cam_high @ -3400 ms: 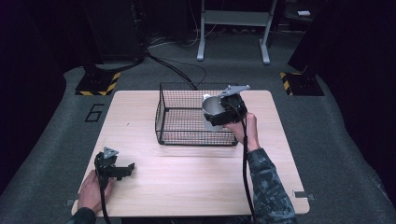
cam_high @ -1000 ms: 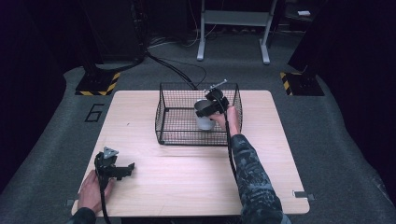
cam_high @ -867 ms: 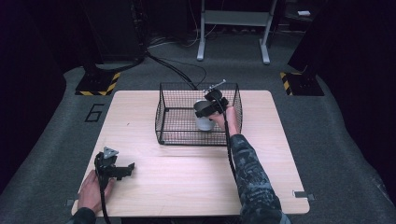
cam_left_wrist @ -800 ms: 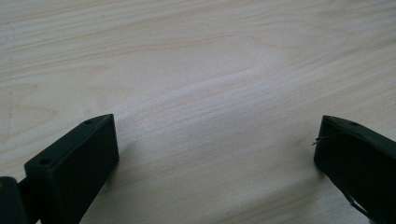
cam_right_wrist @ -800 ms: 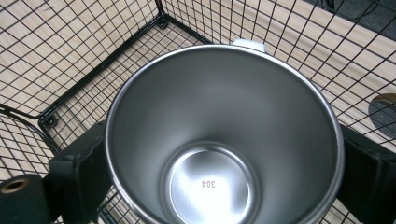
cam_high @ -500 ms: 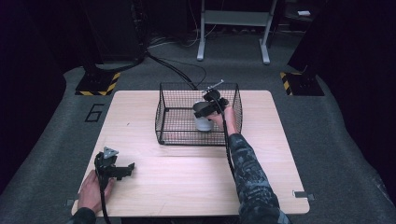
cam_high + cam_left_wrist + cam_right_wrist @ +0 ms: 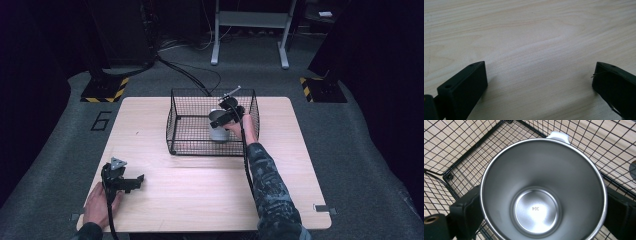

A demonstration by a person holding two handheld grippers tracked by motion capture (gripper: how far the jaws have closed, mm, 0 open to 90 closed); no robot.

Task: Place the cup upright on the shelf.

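Observation:
A steel mug [image 7: 218,126] with a white outside and handle stands upright inside the black wire basket [image 7: 180,125], near its right front. My right gripper [image 7: 226,116] reaches over the basket's rim and is shut on the mug. From the right gripper view I look straight down into the mug [image 7: 541,195], empty, with a black jaw against each side and the basket [image 7: 454,147] mesh under it. At the table's front left, my left gripper [image 7: 125,182] rests low over the wood, held by a hand. Its jaws stand wide apart over bare tabletop [image 7: 531,50].
The wooden table [image 7: 200,185] has room in front of the basket and at both sides. A cable trails from each gripper toward the front edge. Dark floor, stands [image 7: 250,20] and hazard-striped bases [image 7: 105,92] lie beyond the table.
My right gripper has carried the mug from above the basket's right rim leftward and down into the basket. The left gripper has stayed still.

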